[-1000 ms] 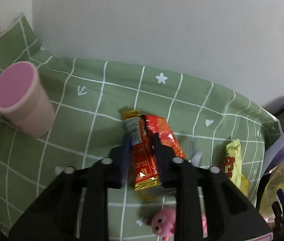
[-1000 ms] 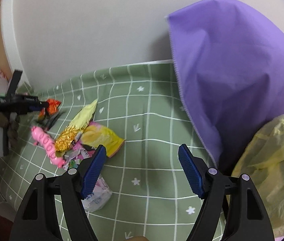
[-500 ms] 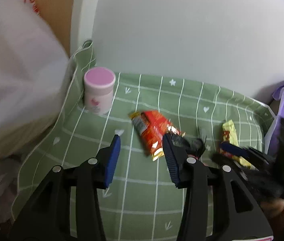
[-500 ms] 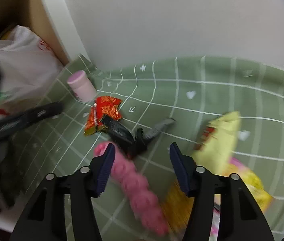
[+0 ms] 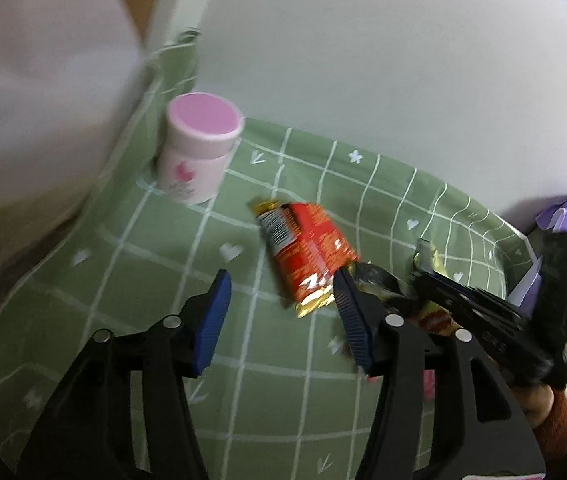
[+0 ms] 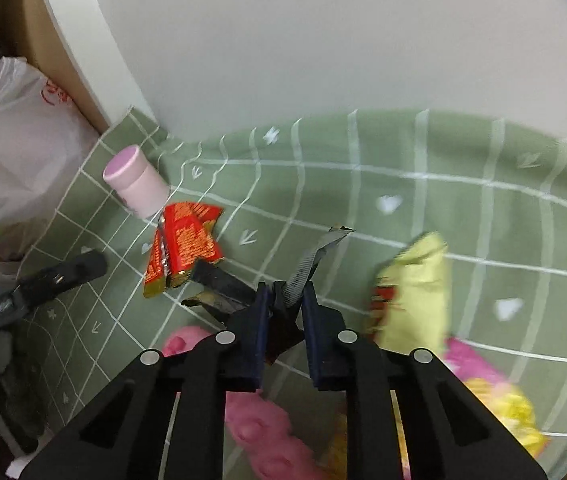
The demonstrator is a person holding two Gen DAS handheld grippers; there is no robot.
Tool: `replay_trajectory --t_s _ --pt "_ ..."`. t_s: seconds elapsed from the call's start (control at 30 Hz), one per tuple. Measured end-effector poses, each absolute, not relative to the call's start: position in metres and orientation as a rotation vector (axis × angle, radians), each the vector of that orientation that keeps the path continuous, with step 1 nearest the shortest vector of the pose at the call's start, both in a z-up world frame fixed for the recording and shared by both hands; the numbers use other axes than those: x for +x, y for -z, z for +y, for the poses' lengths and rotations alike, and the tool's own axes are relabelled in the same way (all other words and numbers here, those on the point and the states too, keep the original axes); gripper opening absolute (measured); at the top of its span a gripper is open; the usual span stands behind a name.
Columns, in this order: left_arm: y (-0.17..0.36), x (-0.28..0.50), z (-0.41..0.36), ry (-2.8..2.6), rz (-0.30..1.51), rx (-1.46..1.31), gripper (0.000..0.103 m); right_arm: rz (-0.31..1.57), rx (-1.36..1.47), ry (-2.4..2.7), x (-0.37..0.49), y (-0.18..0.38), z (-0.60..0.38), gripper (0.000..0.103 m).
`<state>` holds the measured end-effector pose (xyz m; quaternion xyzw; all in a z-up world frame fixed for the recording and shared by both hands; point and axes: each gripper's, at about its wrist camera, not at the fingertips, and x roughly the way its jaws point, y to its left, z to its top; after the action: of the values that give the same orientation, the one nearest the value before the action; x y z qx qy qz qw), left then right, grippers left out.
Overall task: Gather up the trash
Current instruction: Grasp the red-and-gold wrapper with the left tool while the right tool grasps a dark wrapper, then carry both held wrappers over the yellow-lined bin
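Note:
A red snack wrapper (image 5: 307, 252) (image 6: 183, 244) lies flat on the green checked cloth (image 5: 143, 280). My left gripper (image 5: 283, 316) hovers just behind it. Its jaws are opening and nothing is between them; the right pad is near the wrapper's foil end. In the right wrist view a crumpled dark wrapper (image 6: 283, 300) with a silver strip sits between the blue pads of my right gripper (image 6: 285, 316). Those jaws are closing and the pads press on it. The right gripper (image 5: 419, 280) also reaches in from the right in the left wrist view.
A pink-lidded jar (image 5: 199, 148) (image 6: 135, 184) stands at the cloth's far left corner beside a white plastic bag (image 6: 15, 140). A yellow wrapper (image 6: 415, 288) and a pink knobbly toy (image 6: 259, 420) lie near the right gripper. A purple cloth (image 5: 563, 216) sits at the right edge.
My left gripper let go of the red wrapper, opened and drew back. My right gripper swung left from the purple cloth to the trash pile and closed around the dark wrapper.

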<state>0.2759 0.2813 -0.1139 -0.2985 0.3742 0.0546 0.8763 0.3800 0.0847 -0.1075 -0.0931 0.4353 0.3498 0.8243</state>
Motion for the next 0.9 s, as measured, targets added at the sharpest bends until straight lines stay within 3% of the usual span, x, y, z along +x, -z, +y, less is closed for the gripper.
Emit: replay_trajectory --t_s 0.47,0.67,0.9 --pt "0.134 0.357 0.256 -0.221 0.879 -0.551 0.052 0.824 -0.151 -0.596 0.357 0.063 -0.029 0.017" --pt "0.127 0.344 0.239 -0.193 0.888 -0.523 0.034 0.814 -0.113 -0.553 0.343 0.055 -0.066 0.017" --pt "0.082 0.312 0.224 -0.172 0.812 -0.494 0.031 0.761 -0.068 -0.516 0.320 0.032 -0.103 0.017"
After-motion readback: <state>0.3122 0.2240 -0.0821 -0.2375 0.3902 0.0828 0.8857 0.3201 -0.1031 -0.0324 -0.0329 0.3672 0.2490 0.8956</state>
